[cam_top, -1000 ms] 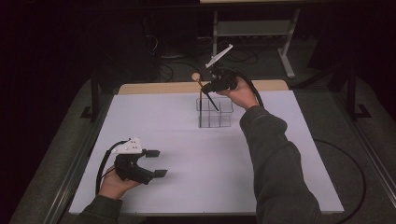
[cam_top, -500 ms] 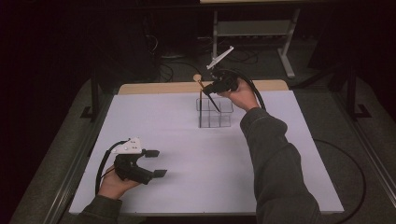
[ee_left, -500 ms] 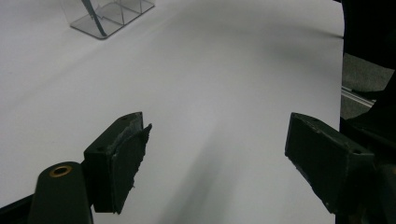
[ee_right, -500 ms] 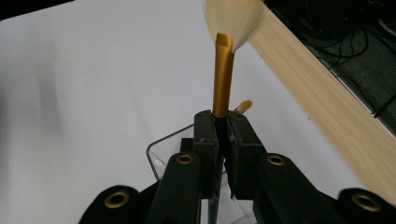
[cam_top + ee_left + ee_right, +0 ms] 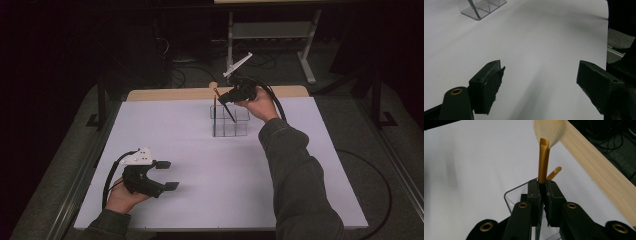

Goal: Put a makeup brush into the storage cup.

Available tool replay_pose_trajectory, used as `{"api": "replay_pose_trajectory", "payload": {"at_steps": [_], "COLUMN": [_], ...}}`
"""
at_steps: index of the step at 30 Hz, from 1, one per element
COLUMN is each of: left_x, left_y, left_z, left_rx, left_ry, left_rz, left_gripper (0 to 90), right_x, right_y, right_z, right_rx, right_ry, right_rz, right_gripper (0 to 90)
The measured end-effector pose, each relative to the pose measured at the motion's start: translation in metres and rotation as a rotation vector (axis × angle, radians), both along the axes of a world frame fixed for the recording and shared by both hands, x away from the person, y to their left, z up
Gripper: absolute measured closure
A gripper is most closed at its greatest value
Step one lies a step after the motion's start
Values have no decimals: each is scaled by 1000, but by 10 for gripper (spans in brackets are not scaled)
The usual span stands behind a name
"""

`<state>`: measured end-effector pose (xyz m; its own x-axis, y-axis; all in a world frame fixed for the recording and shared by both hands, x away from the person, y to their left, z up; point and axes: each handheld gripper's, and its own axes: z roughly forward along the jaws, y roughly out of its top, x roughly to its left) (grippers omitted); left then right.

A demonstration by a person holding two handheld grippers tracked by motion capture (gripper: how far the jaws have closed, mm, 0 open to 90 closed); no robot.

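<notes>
High view: left gripper (image 5: 167, 175) at lower left of the frame, held in the left hand (image 5: 121, 196) low over the white table (image 5: 200, 150); jaws stand wide apart, nothing between them. Grey plate on top, black cable looping back toward the wrist. Centre, slightly above the middle of the frame: clear organiser (image 5: 229, 120), a small box of open compartments, standing on the white surface near the table's far edge. Just right of it and above, the right gripper (image 5: 223, 98) in the right hand (image 5: 260, 104), sleeve running down to the lower right of the frame. Its jaws are clamped on a brush (image 5: 223, 103): pale bristle tip up near the wooden strip (image 5: 170, 93) at the table's far edge, dark handle slanting down and right into the organiser. Which compartment, cannot tell. Left gripper view: two black pads (image 5: 490, 86) far apart at lower left and lower right, bare white table between; organiser (image 5: 482, 7) at upper left, a dark handle leaning inside it. Right gripper view: jaws pressed together at bottom centre on the brush (image 5: 543, 160), gold ferrule rising from them, fan of pale bristles at top centre; organiser's clear rim (image 5: 510, 195) curves just below the jaw tips; a second gold tip (image 5: 554, 173) just right of the ferrule; wooden strip (image 5: 599, 172) along the right.
</notes>
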<state>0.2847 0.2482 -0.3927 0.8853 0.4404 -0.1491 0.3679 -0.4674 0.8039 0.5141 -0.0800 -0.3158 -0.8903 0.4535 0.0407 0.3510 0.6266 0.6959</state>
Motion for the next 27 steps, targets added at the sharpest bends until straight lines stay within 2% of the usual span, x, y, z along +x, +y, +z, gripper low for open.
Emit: {"api": "replay_pose_trajectory", "payload": {"at_steps": [3,6,8,10,17,23,24,25,26,27], "left_x": [0,0,-1,-1,-1,-1,-1,-1,-1,-1], "left_y": [0,1,1,1,-1,0,0,0,0,0], "left_z": [0,1,1,0,0,1,1,1,1,1], "left_rx": [1,4,5,1,-4,1,1,1,-1,-1], "left_ry": [0,-1,-2,-3,-2,-7,-6,-5,-6,-6], "left_rz": [3,6,8,7,8,6,7,7,7,7], "left_gripper": [196,195,195,195,196,196,195,196,196,196], "right_x": [-2,-2,-4,-4,-8,-10,-9,-10,-9,-10], "right_y": [0,0,0,0,-4,-6,-6,-6,-7,-7], "right_z": [-1,-3,-3,-5,-11,-12,-13,-14,-15,-16], "right_rx": [-3,-4,-5,-6,-11,-12,-15,-16,-19,-19], "right_ry": [14,6,22,6,23,27,11,26,14,20], "right_rz": [-6,-2,-10,-4,-19,-27,-17,-28,-22,-26], "right_gripper": [828,827,827,827,826,825,824,824,824,824]}}
